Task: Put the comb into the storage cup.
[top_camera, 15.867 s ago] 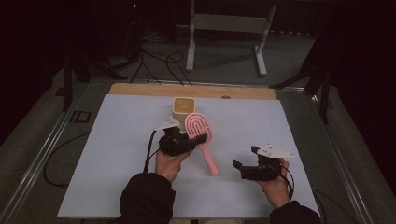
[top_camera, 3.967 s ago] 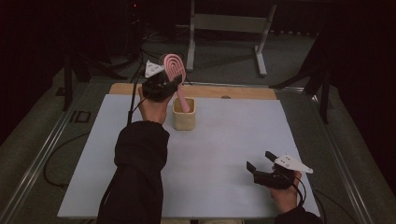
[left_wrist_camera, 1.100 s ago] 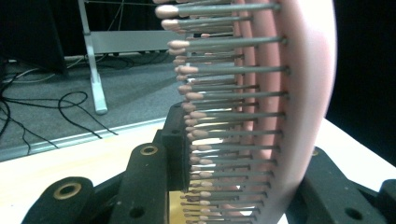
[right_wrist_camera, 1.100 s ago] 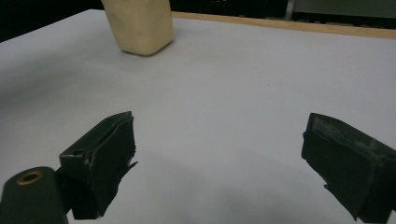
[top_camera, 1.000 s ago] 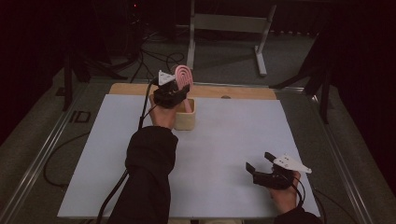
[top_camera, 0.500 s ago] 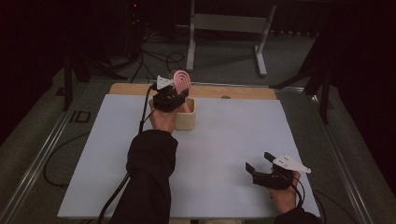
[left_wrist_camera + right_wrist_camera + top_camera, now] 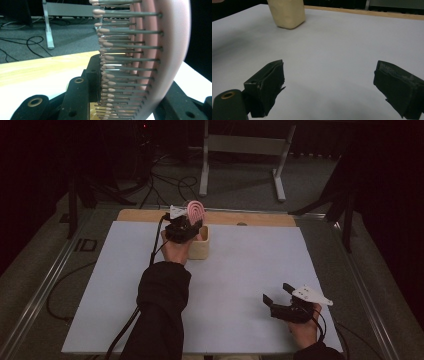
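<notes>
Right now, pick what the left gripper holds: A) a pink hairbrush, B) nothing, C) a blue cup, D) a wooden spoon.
A: the left gripper is shut on the pink hairbrush, bristles between its fingers, above the beige holder.

White table top (image 7: 240,285) w/ a bare wooden strip (image 7: 260,218) along its far edge. Metal rails (image 7: 40,290) run down both sides of the table. Beyond it, grey carpet floor (image 7: 240,180) w/ black cables (image 7: 165,182) lying loose, and a pale metal stand (image 7: 245,145) on two legs. Dark background behind.
</notes>
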### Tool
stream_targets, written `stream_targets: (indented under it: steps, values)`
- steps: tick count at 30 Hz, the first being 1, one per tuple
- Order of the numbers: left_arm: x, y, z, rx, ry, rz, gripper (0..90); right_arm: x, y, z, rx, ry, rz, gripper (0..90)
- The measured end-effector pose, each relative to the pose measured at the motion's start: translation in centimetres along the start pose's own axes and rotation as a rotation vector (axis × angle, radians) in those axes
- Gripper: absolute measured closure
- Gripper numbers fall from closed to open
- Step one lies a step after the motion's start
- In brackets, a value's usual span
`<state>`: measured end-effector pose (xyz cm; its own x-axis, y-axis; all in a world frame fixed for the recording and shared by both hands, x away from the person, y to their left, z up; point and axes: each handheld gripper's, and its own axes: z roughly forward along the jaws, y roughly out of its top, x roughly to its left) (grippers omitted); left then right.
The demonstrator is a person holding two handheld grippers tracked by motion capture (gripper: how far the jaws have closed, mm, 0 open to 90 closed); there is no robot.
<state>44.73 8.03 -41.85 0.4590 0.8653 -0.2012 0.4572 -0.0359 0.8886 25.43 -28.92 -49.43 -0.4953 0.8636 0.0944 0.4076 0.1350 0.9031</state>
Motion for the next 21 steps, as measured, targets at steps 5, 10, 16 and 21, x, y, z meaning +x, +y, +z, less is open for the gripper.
stream_targets:
  steps: [5,10,16,21]
  values:
    - [0.03,-0.34,0.31,0.014,-0.002,0.001,63.5,0.02,-0.01,0.01,0.002,-0.001,-0.001,9.6]
    - [-0.01,-0.50,0.47,0.018,-0.001,0.000,63.4,-0.02,0.00,0.00,0.001,-0.001,-0.001,9.6]
    - [0.14,-0.73,0.64,0.032,-0.001,-0.002,63.3,-0.01,0.01,-0.02,-0.001,-0.001,0.000,9.6]
    - [0.19,-0.80,0.63,0.028,-0.005,-0.009,63.3,0.01,-0.01,0.00,0.002,-0.001,-0.001,9.6]
